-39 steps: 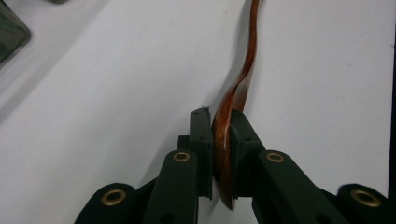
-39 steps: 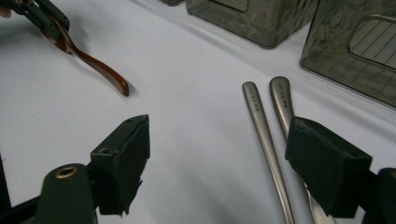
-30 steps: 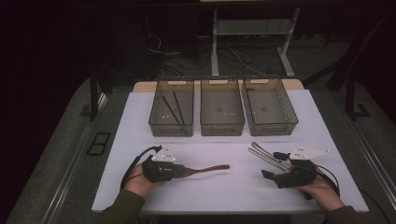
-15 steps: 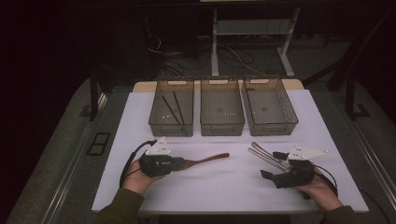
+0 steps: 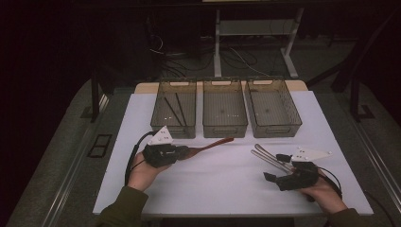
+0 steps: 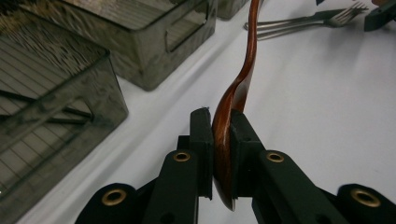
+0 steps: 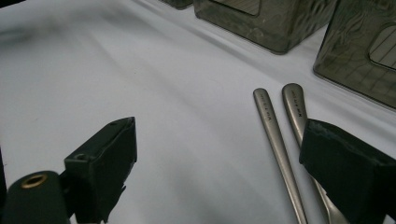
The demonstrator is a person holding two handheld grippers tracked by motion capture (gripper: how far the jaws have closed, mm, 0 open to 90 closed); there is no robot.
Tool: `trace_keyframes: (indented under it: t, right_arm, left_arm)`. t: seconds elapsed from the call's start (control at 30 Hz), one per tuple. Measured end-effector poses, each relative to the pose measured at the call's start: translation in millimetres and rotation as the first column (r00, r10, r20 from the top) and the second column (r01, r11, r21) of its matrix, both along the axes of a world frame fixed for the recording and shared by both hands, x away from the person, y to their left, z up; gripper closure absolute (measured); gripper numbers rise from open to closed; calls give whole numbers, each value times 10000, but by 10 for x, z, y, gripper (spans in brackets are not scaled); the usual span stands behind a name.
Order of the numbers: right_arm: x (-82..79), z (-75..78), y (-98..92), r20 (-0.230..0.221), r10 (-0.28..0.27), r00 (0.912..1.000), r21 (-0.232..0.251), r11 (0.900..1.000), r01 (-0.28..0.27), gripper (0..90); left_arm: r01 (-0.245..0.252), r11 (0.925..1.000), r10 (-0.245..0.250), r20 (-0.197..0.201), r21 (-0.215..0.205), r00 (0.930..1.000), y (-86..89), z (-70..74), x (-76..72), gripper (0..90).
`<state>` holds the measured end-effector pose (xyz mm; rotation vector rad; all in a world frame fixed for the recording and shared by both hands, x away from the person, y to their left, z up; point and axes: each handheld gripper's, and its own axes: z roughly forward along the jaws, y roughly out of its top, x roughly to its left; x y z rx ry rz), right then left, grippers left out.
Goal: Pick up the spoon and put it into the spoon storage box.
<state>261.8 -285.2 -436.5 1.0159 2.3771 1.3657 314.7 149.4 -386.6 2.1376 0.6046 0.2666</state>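
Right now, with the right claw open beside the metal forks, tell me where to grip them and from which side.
Grip the metal forks at mid-handle, coming from above with the right claw astride both. The two handles lie flat, slim and side by side on the white table, so closing across their width looks likelier to catch the pair than closing at the tines.

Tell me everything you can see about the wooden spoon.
The wooden spoon is reddish-brown and glossy, with a slim curved handle. The left tongs are shut on its bowl end, which stands on edge between the black pads. In the high view the handle points from the tongs toward the middle bin, over the white table. Whether its tip touches the table I cannot tell.
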Motion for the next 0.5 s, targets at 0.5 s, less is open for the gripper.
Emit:
trace_keyframes:
  t: [0.5]
  right_arm:
    - [1,3,-15,-4,-67,10000,57,10000,67,105]
  left_arm:
    - [-563,9984,560,381,68,9977,-244,270,442,813]
